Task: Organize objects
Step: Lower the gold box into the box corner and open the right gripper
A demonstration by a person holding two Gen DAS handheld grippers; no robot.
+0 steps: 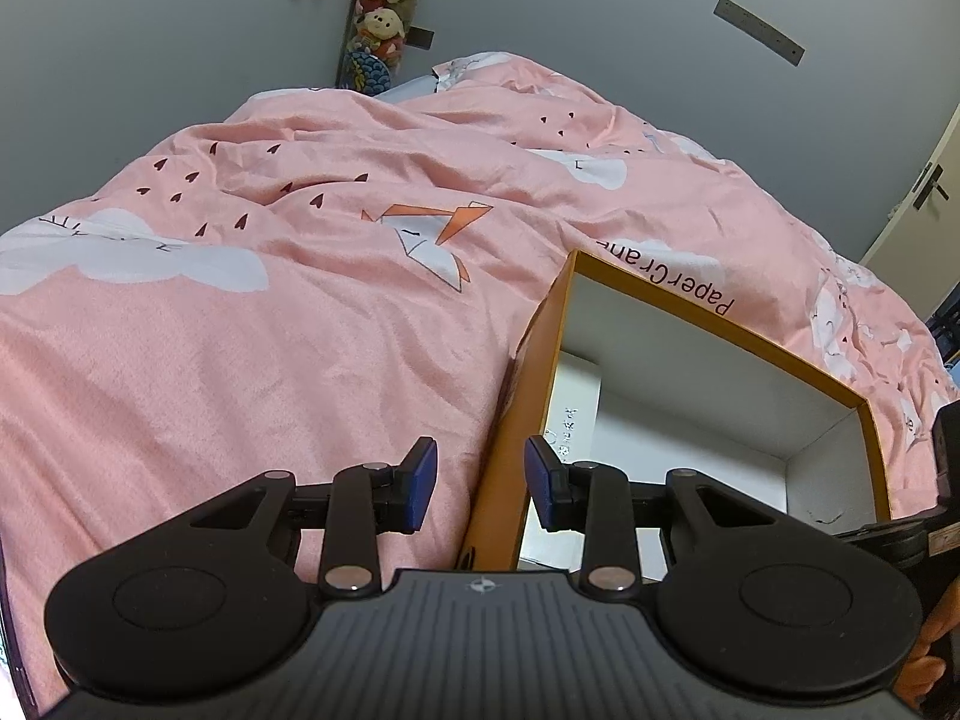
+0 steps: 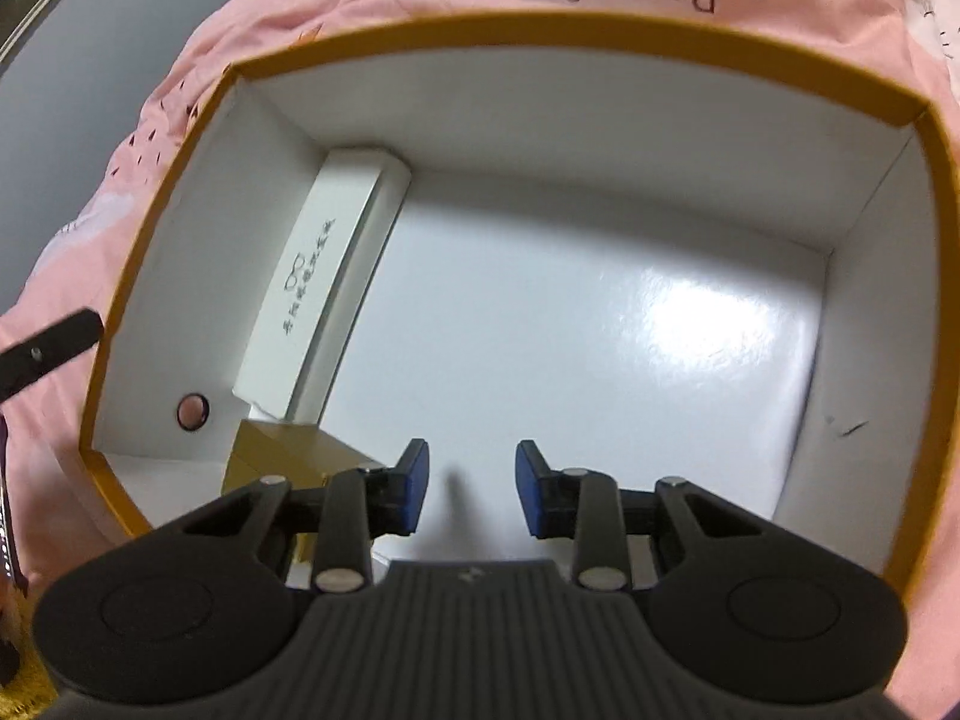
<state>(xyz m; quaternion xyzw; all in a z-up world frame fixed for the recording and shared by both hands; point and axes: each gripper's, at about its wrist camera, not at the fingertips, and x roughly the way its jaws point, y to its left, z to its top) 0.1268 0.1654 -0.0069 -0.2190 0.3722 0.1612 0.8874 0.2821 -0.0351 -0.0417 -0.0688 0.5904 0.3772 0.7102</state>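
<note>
An orange box with a white inside [image 1: 708, 312] [image 2: 600, 30] lies on the pink bedspread. A long white carton with black print [image 2: 318, 294] [image 1: 570, 414] lies along the box's left inner wall. A gold box [image 2: 282, 456] sits at its near end, partly hidden by my right gripper. My right gripper [image 2: 473, 489] is open and empty, hovering inside the box above its white floor. My left gripper [image 1: 480, 486] is open and empty, with its jaws either side of the box's left wall.
The pink bedspread [image 1: 240, 348] with cloud and crane prints covers the bed. Stuffed toys [image 1: 384, 6] hang on the grey wall behind. A door with a handle [image 1: 930, 180] is at far right. A round hole [image 2: 192, 411] pierces the box's left wall.
</note>
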